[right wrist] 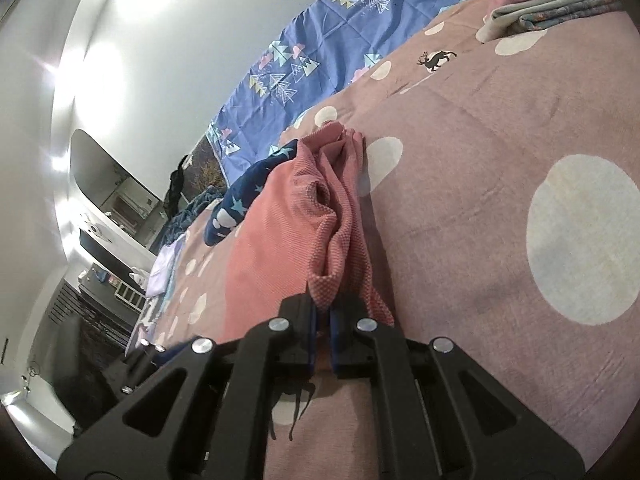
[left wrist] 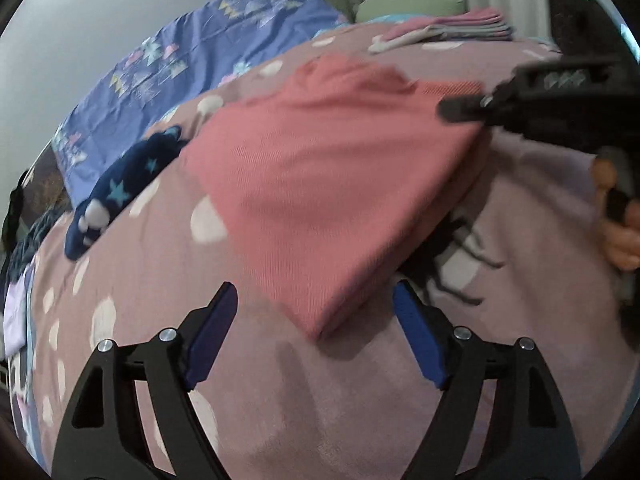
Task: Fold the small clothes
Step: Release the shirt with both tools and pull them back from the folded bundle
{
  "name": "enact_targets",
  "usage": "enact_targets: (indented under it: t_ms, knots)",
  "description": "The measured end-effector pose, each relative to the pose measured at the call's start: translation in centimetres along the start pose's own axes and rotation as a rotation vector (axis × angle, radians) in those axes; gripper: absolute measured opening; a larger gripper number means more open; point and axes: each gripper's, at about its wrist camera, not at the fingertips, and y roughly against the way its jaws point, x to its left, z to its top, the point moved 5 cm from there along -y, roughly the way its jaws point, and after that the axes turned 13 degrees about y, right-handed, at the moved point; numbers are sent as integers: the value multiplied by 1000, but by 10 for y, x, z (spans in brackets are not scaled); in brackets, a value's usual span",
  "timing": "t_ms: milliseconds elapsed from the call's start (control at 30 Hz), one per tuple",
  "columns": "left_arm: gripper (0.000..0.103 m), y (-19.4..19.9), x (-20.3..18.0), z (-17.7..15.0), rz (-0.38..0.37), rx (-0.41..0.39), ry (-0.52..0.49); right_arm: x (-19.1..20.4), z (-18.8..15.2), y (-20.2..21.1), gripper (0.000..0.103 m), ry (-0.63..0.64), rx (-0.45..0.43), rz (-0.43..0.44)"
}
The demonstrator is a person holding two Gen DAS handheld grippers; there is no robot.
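Pink garment (left wrist: 320,184) (ribbed knit), folded

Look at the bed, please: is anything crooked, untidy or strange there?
Mostly the pink garment: it lies folded but skewed, with its far edge bunched into wrinkles, and the right gripper holds one corner pinched. The dark blue star-print garment lies crumpled beside it, unfolded. The left gripper is open.

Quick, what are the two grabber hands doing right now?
Left gripper: open, holding nothing.
Right gripper: shut on the pink garment.
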Motion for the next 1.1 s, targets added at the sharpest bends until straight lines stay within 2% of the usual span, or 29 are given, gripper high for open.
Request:
enact_targets:
  t_ms: [167, 233, 300, 400, 533, 600, 800, 867, 900, 933, 1000, 1100]
  knots:
    - [80, -2, 12, 8, -53, -32, 130, -6, 0, 0, 5, -52, -9, 51]
    - [80, -1, 10, 8, -65, -46, 136, -6, 0, -1, 5, -70, -15, 78]
    - [80, -5, 13, 8, -28, -53, 126, -6, 0, -1, 5, -81, -20, 102]
    - [80, -13, 29, 4, 76, -44, 149, -6, 1, 0, 5, -89, -26, 116]
    - [81, -7, 54, -4, 68, -46, 257, -5, 0, 2, 5, -79, -14, 101]
    - [75, -4, 55, -8, 59, -45, 258, -4, -6, 5, 5, -51, 5, 68]
    - [48, -3, 40, -12, 27, -32, 205, -9, -15, 5, 9, -25, 41, -8]
    - [27, 1, 37, -12, -33, -20, 215, -9, -14, 10, 12, -4, 27, -42]
    - [21, 4, 36, -13, -66, -12, 230, -7, -14, 13, 13, 9, 20, -55]
    - [12, 11, 35, -12, -124, -3, 253, -3, -13, 17, 13, 35, 15, -74]
    - [11, 26, 35, -5, -195, -22, 283, 7, -8, 20, 13, 86, 9, -81]
    - [10, 44, 36, 19, -234, -109, 287, 35, 3, 19, 14, 213, 10, -56]
